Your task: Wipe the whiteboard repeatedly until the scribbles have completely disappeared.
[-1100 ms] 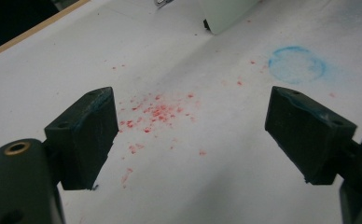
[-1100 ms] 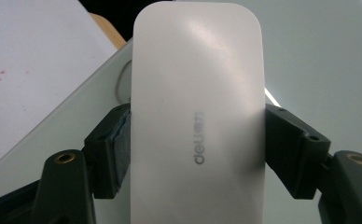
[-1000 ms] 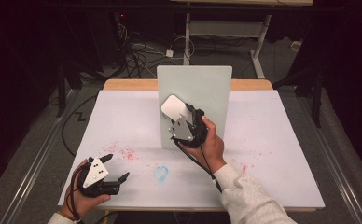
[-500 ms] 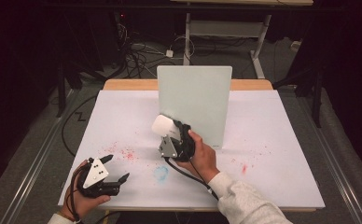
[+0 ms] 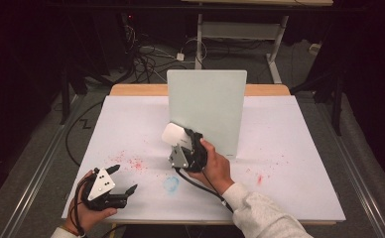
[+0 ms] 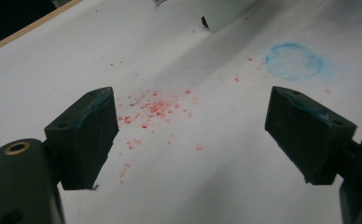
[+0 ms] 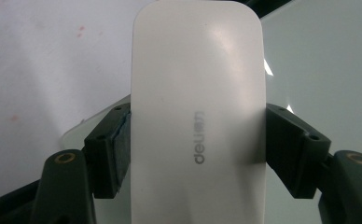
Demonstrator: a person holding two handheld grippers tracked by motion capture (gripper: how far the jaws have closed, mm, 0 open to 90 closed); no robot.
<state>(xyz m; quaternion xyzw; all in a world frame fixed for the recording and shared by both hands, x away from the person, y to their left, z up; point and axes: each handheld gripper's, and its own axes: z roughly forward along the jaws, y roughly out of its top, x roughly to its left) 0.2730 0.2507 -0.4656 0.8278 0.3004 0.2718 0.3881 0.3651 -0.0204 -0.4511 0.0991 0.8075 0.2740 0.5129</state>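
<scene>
The right claw [image 5: 176, 140] was closed on a white eraser block [image 7: 198, 116], its two black jaws pressed against the block's long sides, as the right gripper view made plain; the printed face of the block was turned toward that camera. In the high view the white eraser block [image 5: 174, 134] was seen held low in front of the bottom left corner of the upright pale-green board [image 5: 208, 109], near the white surface [image 5: 299, 148] but not clearly touching either; contact could not be told from these frames. The left claw [image 6: 188, 135] was held wide open with nothing between its jaws, resting near the front left edge of the surface, above a scatter of red specks [image 6: 151, 109]. A faint blue ring [image 6: 293, 60] was marked on the surface between the two hands.

The step in hand was judged to be the carrying of the block to a place of wiping, either the board's lower face or the stained surface. The next move would call for the block's flat face to be laid squarely on the chosen mark and rubbed with steady pressure, the grip being kept firm so that the block would not twist between the jaws. The board, standing free on its edge, might be tipped by a hard push.
</scene>
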